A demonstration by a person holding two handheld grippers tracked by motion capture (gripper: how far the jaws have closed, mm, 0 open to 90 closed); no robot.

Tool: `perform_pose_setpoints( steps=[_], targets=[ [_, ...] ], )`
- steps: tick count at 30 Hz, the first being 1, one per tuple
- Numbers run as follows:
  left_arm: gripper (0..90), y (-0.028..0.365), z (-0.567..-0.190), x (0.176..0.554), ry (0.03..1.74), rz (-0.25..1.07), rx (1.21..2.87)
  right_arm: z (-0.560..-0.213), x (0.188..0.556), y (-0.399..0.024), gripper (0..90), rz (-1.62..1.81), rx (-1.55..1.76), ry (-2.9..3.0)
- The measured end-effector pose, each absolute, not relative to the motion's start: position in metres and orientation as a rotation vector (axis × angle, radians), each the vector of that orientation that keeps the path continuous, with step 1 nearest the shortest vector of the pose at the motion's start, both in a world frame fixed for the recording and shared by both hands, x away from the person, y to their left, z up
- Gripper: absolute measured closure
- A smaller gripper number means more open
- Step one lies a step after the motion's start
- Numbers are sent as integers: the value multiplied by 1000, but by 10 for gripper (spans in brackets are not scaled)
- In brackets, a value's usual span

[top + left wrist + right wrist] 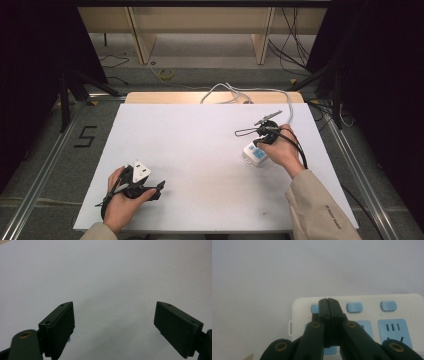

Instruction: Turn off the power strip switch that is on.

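Note:
A white power strip (255, 156) with blue sockets and blue switch buttons lies at the right of the table. My right gripper (258, 145) points down at it. In the right gripper view its jaws (328, 301) are pressed together with nothing between them. Their tips lie over the strip (367, 315) beside its leftmost blue button (314, 308), which they partly hide. Whether the tips touch the strip I cannot tell. My left gripper (159, 190) rests low at the front left. Its jaws (113, 315) stand wide apart over bare white table, holding nothing.
The white table sheet (200, 145) spans the whole work area. A white cable (235, 92) loops along the table's back edge. Black cables trail from both grippers. Dark stands and floor rails flank the table.

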State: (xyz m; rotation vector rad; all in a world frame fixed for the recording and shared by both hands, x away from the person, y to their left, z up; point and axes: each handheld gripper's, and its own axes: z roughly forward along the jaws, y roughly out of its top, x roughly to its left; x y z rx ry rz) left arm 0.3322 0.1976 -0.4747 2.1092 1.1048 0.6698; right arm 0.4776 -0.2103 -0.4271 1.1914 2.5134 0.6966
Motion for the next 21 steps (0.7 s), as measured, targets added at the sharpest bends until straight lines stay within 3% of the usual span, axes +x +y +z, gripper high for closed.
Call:
perform_pose_setpoints(
  steps=[21],
  targets=[
    [165, 198, -474, 332, 1101, 674, 2106, -433, 485, -202, 900, 679, 1190, 2527]
  ],
)
